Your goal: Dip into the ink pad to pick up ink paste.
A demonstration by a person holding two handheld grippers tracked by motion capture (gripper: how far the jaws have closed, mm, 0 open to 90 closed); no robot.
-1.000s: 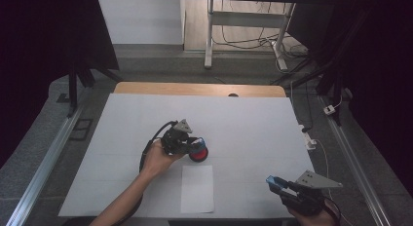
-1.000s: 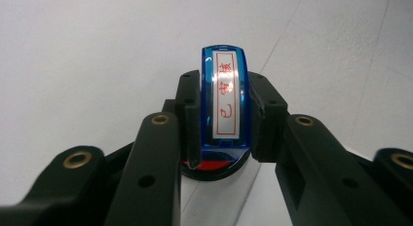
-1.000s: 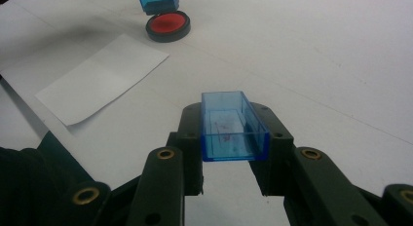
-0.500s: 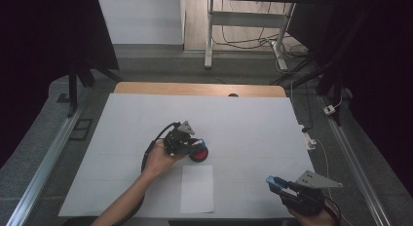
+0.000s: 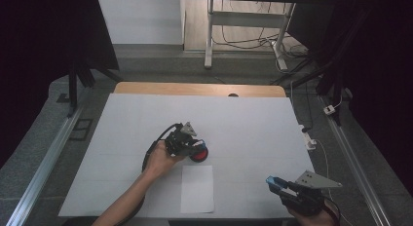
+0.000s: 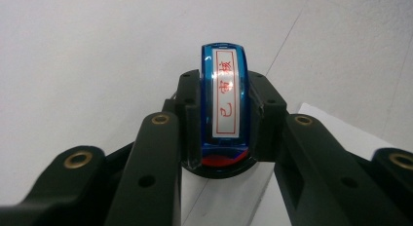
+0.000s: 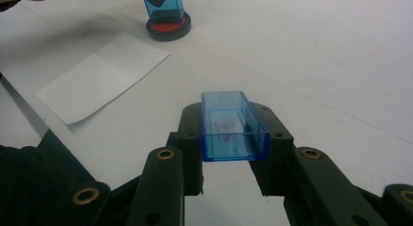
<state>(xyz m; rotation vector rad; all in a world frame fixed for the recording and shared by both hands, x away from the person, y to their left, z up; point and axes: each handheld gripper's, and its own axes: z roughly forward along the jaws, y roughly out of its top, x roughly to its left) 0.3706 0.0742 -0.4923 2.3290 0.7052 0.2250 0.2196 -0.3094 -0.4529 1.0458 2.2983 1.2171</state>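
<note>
Left gripper (image 5: 187, 144) clamps the blue stamp (image 6: 225, 102) down on the red ink pad (image 5: 199, 153), mid-table, unmoved since a second ago: likely inking. Right gripper (image 5: 278, 184), near right, pinches the stamp's cap (image 7: 233, 126). Paper (image 5: 197, 188) near, unstamped.

Blue stamp (image 5: 194, 147) upright on red ink pad (image 5: 199, 153) — clear blue cap (image 7: 234, 126) apart, held

This looks like a lab or recording workroom rather than a home; the counter (image 5: 243, 123) is covered with plain white sheeting over a wooden top; aluminium rails (image 5: 44, 162) run along both sides; black curtains (image 5: 44, 36) close off the edges; cables (image 5: 243, 38) trail across the bare floor under a white metal desk frame (image 5: 209, 36); a small white plug box (image 5: 331, 109) lies beside the right rail.
</note>
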